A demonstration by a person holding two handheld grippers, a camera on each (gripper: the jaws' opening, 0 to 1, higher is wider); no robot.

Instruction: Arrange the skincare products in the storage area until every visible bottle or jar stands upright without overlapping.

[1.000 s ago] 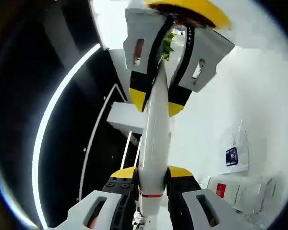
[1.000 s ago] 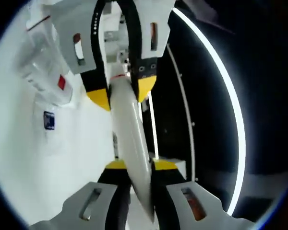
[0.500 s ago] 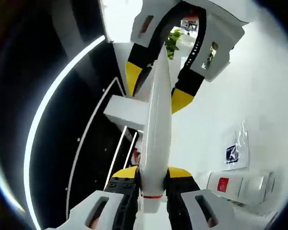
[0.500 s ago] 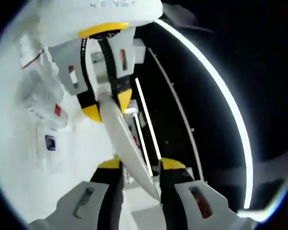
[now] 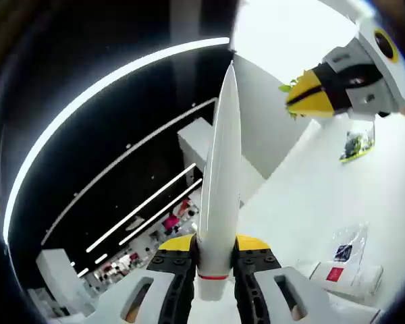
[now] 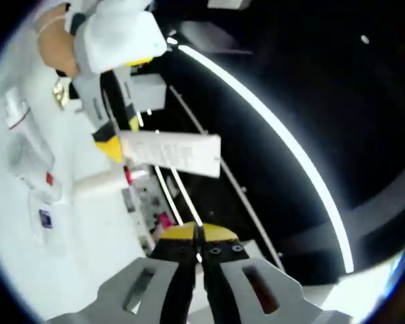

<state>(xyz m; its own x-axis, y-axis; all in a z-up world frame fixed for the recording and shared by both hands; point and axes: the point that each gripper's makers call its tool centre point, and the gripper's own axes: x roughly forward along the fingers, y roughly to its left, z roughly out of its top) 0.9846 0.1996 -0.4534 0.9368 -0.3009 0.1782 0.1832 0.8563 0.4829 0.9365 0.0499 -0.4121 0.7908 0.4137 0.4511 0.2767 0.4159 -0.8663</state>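
- The left tongs [image 5: 214, 248] are clamped on the capped end of a white tube [image 5: 219, 196], lifted off the white bench [image 5: 304, 209].
- The right tongs [image 6: 198, 233] are closed and empty; in the left gripper view they sit at 2 o'clock.
- Judged step: carrying the tube for placement. Next: stand it upright, clear of the boxed product [image 5: 343, 278] at 4 o'clock.

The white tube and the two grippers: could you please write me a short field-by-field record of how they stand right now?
held item: white tube, flat crimped end pointing away from the left gripper
left gripper: jaws shut on the tube's capped end, at its red band
right gripper: jaws closed together, holding nothing, apart from the tube
tube seen from right gripper view: broadside, printed face showing
other items: packaged products lying on the white surface
background: dark wall with curved light strips
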